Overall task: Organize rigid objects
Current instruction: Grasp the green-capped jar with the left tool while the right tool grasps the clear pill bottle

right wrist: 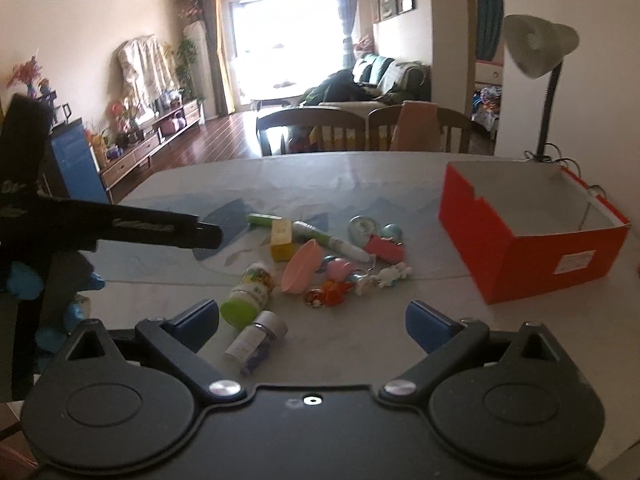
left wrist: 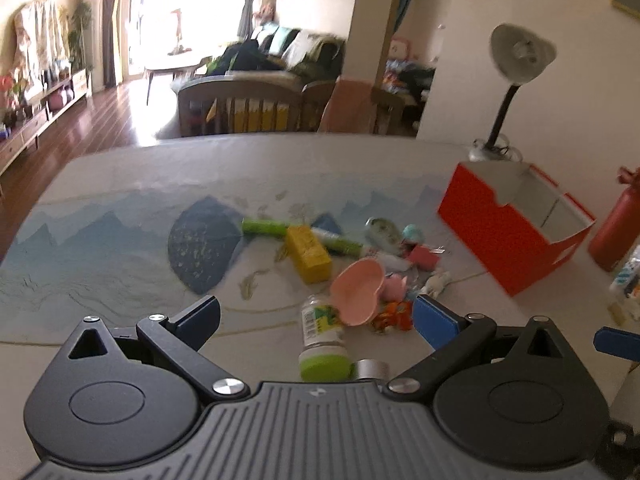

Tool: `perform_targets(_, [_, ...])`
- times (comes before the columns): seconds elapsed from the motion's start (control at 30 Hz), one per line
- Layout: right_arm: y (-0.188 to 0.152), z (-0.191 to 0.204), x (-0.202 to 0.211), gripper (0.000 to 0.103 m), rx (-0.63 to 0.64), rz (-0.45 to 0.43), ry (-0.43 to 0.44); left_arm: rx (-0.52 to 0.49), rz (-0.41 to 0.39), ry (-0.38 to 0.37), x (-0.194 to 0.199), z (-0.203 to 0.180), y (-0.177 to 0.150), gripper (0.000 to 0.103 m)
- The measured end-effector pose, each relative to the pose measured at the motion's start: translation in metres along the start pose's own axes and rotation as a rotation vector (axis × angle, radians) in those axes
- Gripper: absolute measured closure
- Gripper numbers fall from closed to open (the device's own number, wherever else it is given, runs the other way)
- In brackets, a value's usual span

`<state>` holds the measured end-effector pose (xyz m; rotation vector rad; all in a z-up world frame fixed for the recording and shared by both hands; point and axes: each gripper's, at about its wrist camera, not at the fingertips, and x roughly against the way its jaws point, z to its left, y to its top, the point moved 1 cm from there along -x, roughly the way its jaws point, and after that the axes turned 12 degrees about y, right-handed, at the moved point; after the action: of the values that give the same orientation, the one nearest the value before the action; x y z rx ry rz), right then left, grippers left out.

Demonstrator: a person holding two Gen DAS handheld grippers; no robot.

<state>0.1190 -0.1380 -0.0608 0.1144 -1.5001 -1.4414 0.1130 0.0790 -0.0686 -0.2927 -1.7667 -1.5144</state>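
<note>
Left wrist view, left to right: left hand-held gripper (left wrist: 318,320) released, jaws spread wide, nothing between the pads. Below centre, a white bottle with green cap (left wrist: 322,340) lies on its side on the bench (left wrist: 120,312), just ahead of the gripper body. Centre of frame: yellow block (left wrist: 309,254), green tube (left wrist: 264,227) behind it, pink bowl (left wrist: 358,292) tipped on edge, small toy figures (left wrist: 394,314) bunched beside the bowl. Right of centre: red open-top box (left wrist: 496,232), empty as far as visible, standing apart from the pile. Desk lamp (left wrist: 516,64) in upper right, behind the box.

Right wrist view: right hand-held gripper (right wrist: 312,326) released, jaws wide, empty. Small silver-capped vial (right wrist: 258,340) lies between the fingers' line, untouched; pile at centre, box at right.
</note>
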Motion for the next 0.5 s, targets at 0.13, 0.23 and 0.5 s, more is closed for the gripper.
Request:
perform_targets(0.13, [-0.002, 0.002, -0.024, 0.008, 0.022, 0.052, -0.002, -0.003, 0.044, 0.01, -0.022, -0.001, -0.002, 0.0])
perform_targets(0.23, [-0.004, 0.004, -0.043, 0.008, 0.042, 0.083, 0.005, -0.018, 0.066, 0.028, -0.039, -0.004, -0.003, 0.0])
perform_targets(0.5, [-0.009, 0.008, -0.084, 0.012, 0.015, 0.146, 0.039, -0.062, 0.107, 0.051, -0.075, -0.015, -0.005, 0.0])
